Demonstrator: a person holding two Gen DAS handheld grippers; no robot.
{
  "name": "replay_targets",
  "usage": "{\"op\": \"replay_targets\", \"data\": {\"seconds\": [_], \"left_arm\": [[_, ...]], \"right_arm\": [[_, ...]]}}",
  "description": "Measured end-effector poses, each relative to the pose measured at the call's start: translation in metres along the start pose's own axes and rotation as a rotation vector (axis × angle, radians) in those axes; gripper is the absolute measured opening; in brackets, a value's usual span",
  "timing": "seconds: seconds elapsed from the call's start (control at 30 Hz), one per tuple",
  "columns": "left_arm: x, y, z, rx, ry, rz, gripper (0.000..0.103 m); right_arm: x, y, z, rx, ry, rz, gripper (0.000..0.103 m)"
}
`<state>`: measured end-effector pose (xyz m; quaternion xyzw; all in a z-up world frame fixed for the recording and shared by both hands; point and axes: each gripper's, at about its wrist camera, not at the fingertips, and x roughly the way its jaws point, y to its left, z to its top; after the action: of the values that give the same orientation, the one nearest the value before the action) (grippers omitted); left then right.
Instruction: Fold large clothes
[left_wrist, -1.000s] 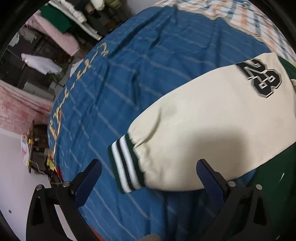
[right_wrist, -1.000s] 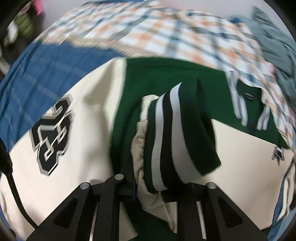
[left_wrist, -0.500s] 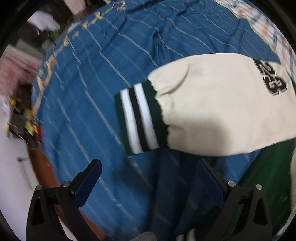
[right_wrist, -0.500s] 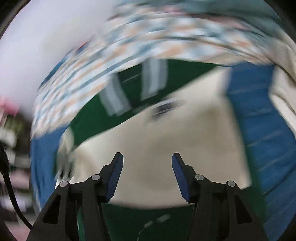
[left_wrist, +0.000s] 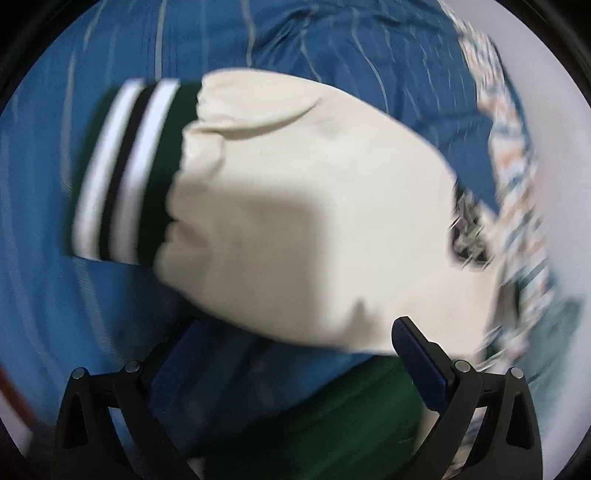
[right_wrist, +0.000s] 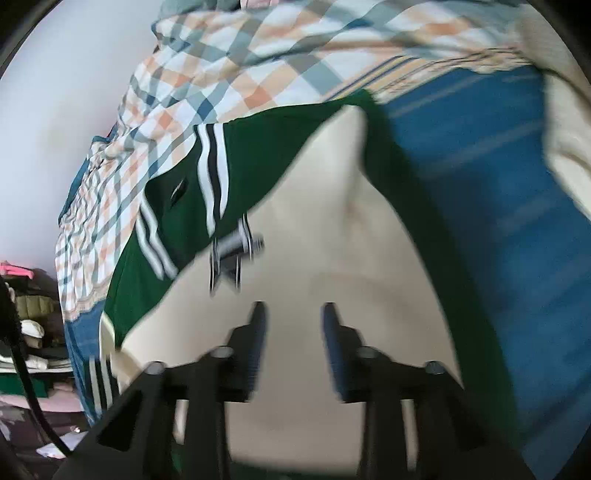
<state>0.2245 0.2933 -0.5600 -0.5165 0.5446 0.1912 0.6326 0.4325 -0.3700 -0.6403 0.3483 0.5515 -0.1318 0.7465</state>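
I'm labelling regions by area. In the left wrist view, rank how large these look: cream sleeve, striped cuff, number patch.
1. cream sleeve, fills most of the middle.
2. striped cuff.
3. number patch, though blur and the fisheye edge make its extent unsure.

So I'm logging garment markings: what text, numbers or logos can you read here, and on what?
Black patch on the cream sleeve: too blurred to read.
Grey-and-black emblem on the jacket: too blurred to read.
Nothing else carries text.
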Motion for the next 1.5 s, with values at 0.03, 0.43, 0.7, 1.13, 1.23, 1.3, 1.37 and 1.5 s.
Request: {"op": "replay_targets", "data": {"seconds": [0.03,0.43,0.7,1.13,1.23,1.3,1.37,1.5], "left_arm": [[0.004,0.003,0.003,-0.054,-0.006,-0.042,0.103],[-0.030,-0.045,0.083,0.151,-0.329,0.259,0.008],[-0.122,-0.133,0.152,0.511,-0.589,0.212,0.007],[-0.136,-0.288,0.038,1.096,-0.743,0.212,0.005],[-0.119,-0.312,-0.019,1.201,-0.677,0.173,0.005],[-0.106,-0.326,-0.060,1.272,-0.635,0.144,0.004],[-0.086,-0.345,-0.103,1.338,-0.560,0.099,0.004],[-0.038,-0.371,-0.193,1.433,-0.402,0.011,0.004]], "right_arm": [[-0.009,-0.001,-0.016,0.003,0.000,-0.004,0.051],[0.014,0.115,-0.155,-0.352,0.021,-0.068,0.053],[0.094,0.250,-0.161,-0.375,0.125,0.087,0.052],[0.087,0.297,-0.187,-0.575,-0.036,-0.353,0.091],[0.065,0.274,-0.188,-0.544,-0.075,-0.380,0.091],[0.052,0.251,-0.184,-0.486,-0.077,-0.374,0.091],[0.030,0.216,-0.172,-0.413,-0.077,-0.358,0.091],[-0.006,0.128,-0.142,-0.242,-0.080,-0.358,0.091]]}}
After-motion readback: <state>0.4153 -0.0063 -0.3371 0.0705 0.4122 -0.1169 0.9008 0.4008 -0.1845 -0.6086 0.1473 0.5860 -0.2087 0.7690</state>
